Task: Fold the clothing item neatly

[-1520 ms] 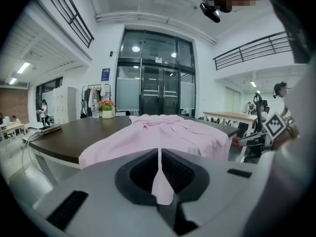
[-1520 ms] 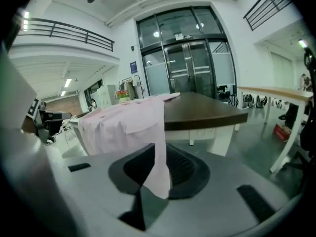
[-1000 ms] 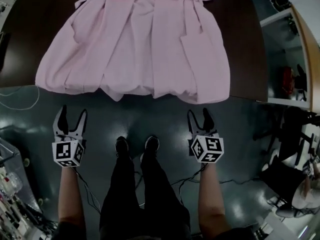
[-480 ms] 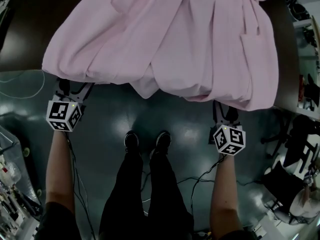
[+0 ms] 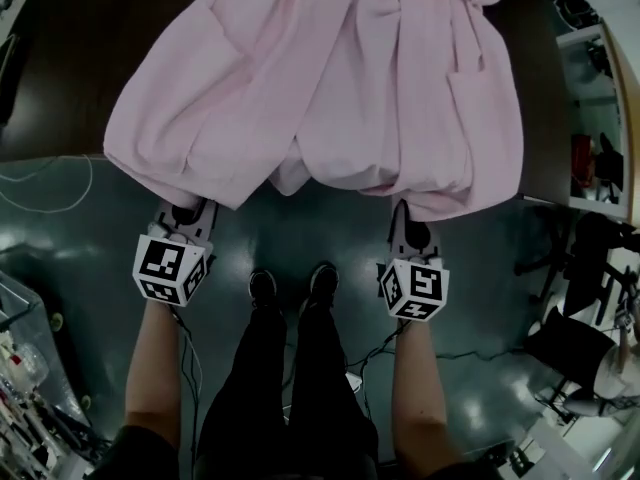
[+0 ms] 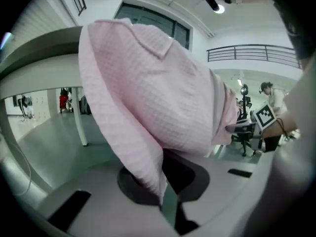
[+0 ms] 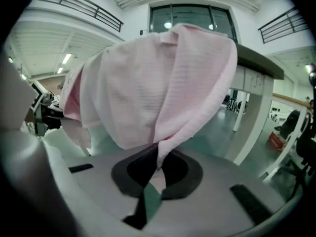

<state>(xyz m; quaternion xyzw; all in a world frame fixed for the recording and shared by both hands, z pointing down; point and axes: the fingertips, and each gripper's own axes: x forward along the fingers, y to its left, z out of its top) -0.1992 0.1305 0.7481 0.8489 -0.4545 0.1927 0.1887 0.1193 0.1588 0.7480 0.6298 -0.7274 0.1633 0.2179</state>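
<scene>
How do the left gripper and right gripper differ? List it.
The left gripper pinches the hem of the pink garment near its left end; the right gripper pinches near the right end. The left gripper holds a broad fold; the right gripper a narrow gathered tip. Shared: both have just been closing and are shut on the hem.

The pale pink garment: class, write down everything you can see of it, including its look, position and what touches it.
The pale pink garment looks like soft, waffle-textured cloth, with long creases and a patch pocket. It lies spread on the dark table, its hem hanging over the near edge. The left gripper and right gripper have just closed their jaws on that hem, one near each side.
</scene>
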